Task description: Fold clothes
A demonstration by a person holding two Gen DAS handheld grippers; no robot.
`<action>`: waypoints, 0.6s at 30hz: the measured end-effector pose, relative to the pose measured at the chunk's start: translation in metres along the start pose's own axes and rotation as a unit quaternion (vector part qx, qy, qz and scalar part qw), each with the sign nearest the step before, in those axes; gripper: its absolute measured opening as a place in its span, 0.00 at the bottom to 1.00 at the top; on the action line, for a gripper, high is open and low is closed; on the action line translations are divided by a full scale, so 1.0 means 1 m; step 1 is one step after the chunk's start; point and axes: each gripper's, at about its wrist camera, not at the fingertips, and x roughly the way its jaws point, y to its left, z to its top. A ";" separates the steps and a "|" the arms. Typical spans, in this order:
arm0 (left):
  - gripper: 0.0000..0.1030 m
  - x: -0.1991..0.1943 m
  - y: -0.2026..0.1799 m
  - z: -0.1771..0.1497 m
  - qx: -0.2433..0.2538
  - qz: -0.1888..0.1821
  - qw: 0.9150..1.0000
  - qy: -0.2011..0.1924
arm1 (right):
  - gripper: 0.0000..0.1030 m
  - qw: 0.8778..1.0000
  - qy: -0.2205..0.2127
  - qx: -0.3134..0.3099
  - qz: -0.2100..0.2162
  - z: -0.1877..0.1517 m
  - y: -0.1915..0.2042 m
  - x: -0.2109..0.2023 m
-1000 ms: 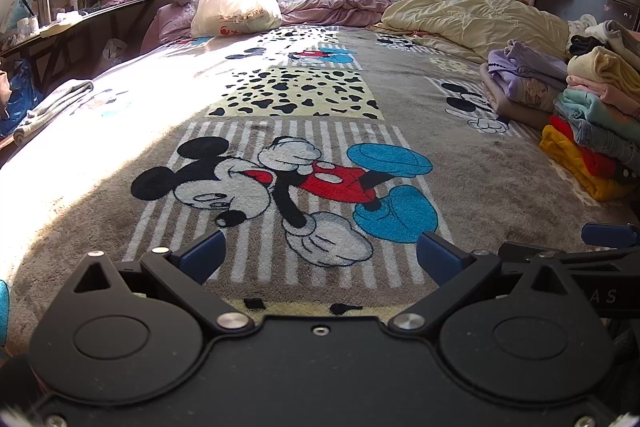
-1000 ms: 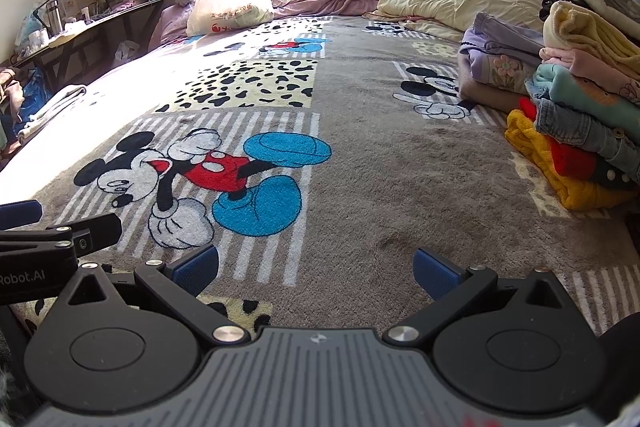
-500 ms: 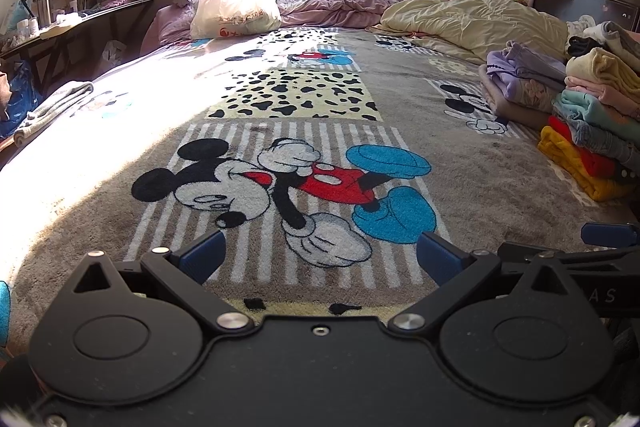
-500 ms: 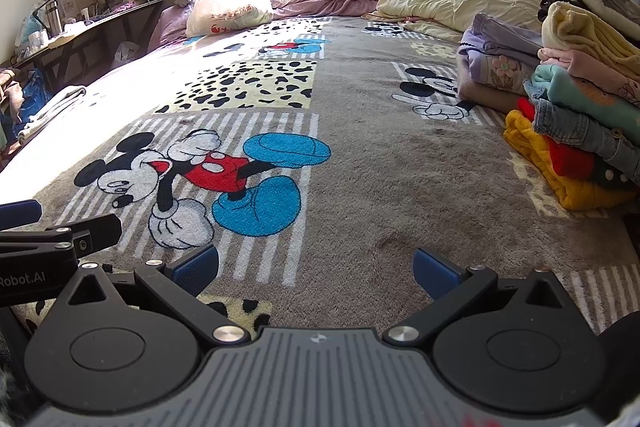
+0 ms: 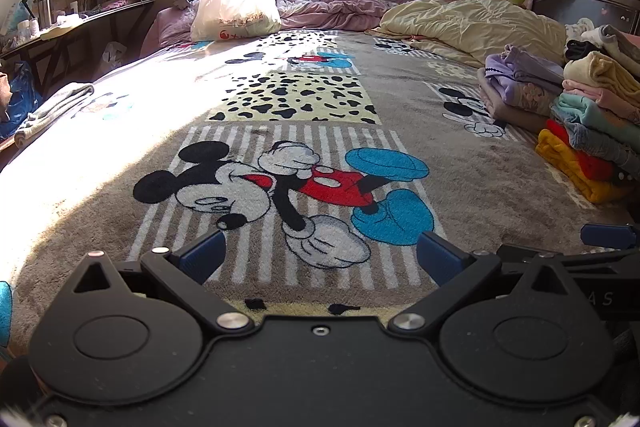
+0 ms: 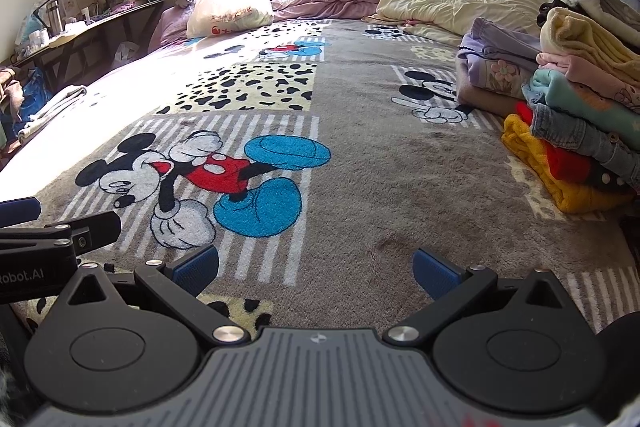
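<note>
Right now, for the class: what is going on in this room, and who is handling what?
Nothing is being handled at the moment. A person holds two grippers side by side, low over a cartoon blanket spread on the bed. The left gripper and the right gripper are both open and empty. A stack of folded clothes sits on the bed's right side, with a smaller purple pile behind it. No loose garment lies on the blanket in front of the grippers.

Two tools (image 5: 320,259) (image 6: 316,269), two clothes stacks (image 6: 580,107) (image 6: 492,67), one bag (image 5: 234,5).
</note>
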 end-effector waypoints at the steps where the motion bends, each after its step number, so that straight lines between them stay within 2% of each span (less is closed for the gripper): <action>1: 1.00 -0.001 0.000 0.000 0.000 0.000 1.000 0.000 | 1.00 1.000 0.000 0.000 0.000 0.000 0.000 0.000; 12: 1.00 -0.013 0.000 0.006 -0.001 -0.002 1.000 -0.011 | 1.00 1.000 -0.009 -0.001 -0.005 0.004 0.002 -0.011; 18: 1.00 -0.032 0.005 0.015 -0.010 -0.006 1.000 -0.028 | 1.00 1.000 -0.021 0.009 0.009 0.010 0.001 -0.024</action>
